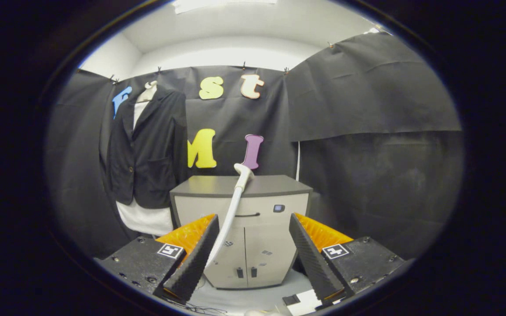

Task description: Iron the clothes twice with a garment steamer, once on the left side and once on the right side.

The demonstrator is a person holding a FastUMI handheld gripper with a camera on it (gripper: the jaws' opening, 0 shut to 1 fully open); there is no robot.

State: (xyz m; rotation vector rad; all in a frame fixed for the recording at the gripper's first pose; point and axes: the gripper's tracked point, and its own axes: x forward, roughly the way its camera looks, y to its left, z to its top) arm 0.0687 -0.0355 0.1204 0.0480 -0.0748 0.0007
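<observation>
A black jacket [147, 149] over a white shirt hangs on the booth wall, to the left of a grey cabinet [244, 228]. A white garment steamer head [244, 172] rests at the front edge of the cabinet's top. Its white hose [229, 219] runs down past the cabinet front, close to my left finger. My gripper [253, 259] is open, well short of the cabinet, with nothing between its fingers. The steamer head lies beyond the fingers, slightly left of the midline.
The cabinet has a drawer with a dark handle [247, 215] and two lower doors. Black cloth walls close the booth behind and to the right. A white floor [244, 300] lies under the gripper, with thin cables near the left finger.
</observation>
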